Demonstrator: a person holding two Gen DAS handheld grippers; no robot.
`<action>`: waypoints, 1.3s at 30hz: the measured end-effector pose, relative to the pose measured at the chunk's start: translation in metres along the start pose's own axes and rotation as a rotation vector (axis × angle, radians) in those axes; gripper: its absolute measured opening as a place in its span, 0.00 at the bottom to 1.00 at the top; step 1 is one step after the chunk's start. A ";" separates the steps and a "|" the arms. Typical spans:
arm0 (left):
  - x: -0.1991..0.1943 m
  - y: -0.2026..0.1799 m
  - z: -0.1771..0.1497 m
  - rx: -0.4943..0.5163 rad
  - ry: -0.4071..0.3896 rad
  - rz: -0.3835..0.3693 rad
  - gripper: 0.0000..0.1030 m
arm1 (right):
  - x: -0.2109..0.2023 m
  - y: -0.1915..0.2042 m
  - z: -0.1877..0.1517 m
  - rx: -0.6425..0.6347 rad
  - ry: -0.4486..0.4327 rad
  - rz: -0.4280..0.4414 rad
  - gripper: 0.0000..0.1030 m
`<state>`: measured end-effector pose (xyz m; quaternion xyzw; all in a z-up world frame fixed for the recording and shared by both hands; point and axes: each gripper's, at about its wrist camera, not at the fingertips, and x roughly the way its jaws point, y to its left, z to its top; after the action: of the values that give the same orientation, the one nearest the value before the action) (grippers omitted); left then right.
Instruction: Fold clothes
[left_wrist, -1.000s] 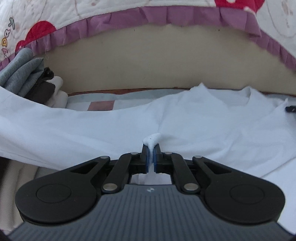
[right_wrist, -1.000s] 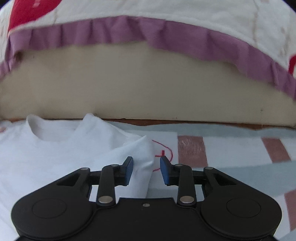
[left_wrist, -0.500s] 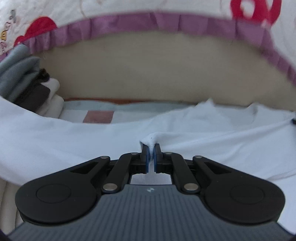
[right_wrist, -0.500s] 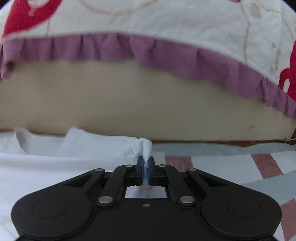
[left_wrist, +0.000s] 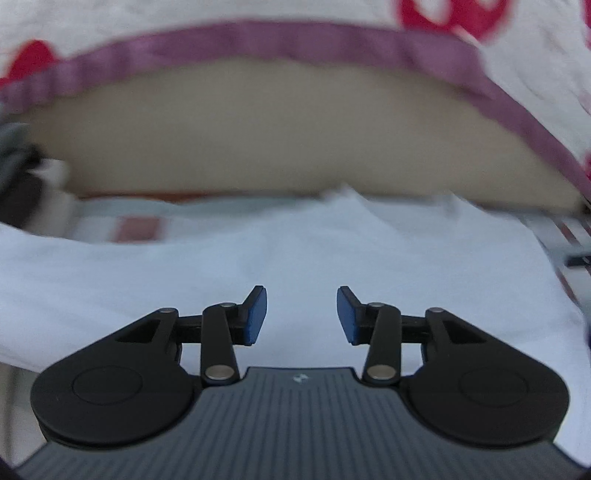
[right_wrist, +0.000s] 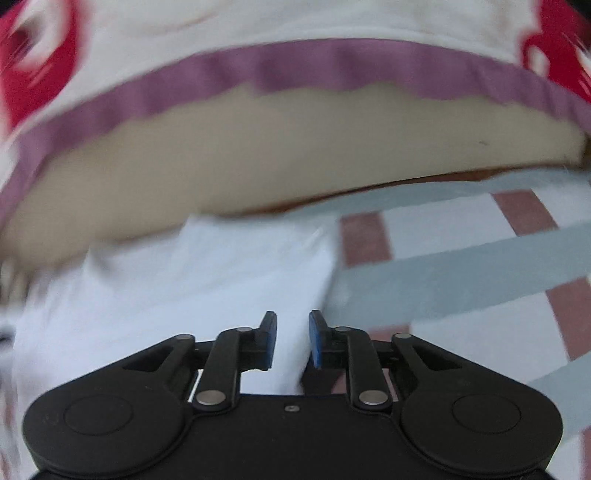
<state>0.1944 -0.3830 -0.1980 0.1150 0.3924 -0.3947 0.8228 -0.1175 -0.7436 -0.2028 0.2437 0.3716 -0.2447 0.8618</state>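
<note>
Left wrist view is showing the left gripper (left_wrist: 301, 315) opening wide and gripping nothing over the white T-shirt (left_wrist: 332, 251) filling mid-frame, while the right gripper (right_wrist: 291, 339) is opening narrowly astride its right edge, so a released fold is risking springing back or snagging.

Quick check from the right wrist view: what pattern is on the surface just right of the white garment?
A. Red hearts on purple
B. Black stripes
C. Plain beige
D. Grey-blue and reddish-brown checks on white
D: beside the white cotton garment, the bed sheet shows grey-blue bands and reddish-brown squares on white.
</note>
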 end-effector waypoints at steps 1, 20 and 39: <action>0.008 -0.005 -0.004 0.005 0.044 -0.010 0.40 | -0.004 0.012 -0.009 -0.073 0.033 -0.005 0.33; 0.042 -0.009 -0.018 0.015 0.233 0.116 0.39 | 0.004 0.046 -0.066 -0.107 0.022 -0.331 0.08; -0.179 0.092 0.002 -0.340 -0.204 0.482 0.53 | -0.047 0.172 -0.083 -0.028 -0.035 0.143 0.35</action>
<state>0.1949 -0.2228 -0.0759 0.0253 0.3295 -0.1266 0.9353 -0.0855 -0.5512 -0.1766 0.2530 0.3418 -0.1816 0.8867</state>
